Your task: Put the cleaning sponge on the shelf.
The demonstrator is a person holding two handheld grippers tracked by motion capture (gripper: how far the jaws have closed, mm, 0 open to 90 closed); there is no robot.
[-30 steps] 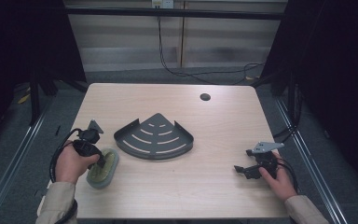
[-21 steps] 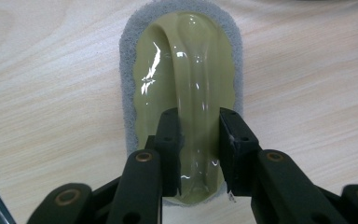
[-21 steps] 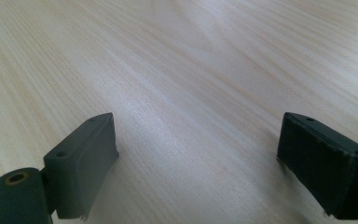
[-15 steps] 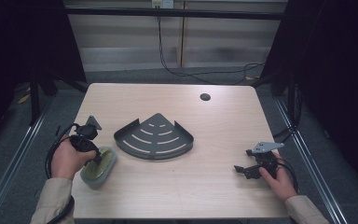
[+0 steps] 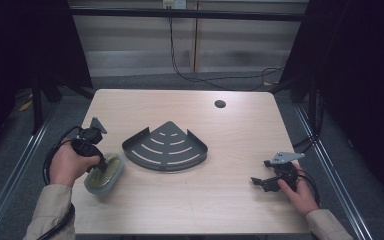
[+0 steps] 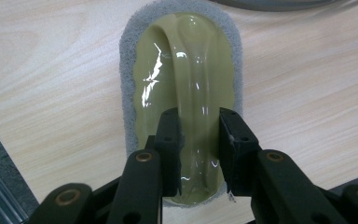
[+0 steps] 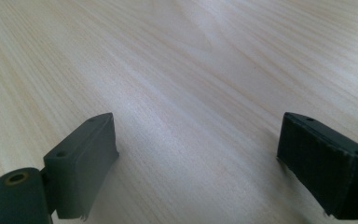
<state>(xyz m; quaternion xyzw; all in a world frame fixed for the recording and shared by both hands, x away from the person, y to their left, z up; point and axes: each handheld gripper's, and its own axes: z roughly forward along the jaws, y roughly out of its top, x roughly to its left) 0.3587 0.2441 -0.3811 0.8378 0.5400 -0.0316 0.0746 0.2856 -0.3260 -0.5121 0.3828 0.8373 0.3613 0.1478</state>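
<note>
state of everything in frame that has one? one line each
Olive-green plastic scrubber with grey pad: clamped by its handle, one end tilted off the table.
Dark grey slotted corner shelf: flat on table, empty.
Left gripper: fingers shut on scrubber handle.
Right gripper: open, holding nothing.

A light wooden table (image 5: 240, 135) with rounded corners fills the middle of the frame, a small dark round hole (image 5: 220, 104) near its upper right. Behind it, at the top centre, a pale panelled wall (image 5: 130, 45) is crossed by a dark horizontal bar (image 5: 190, 13), with black cables (image 5: 180, 70) hanging down to the grey floor (image 5: 15, 145). Both sides lie in deep shadow.
</note>
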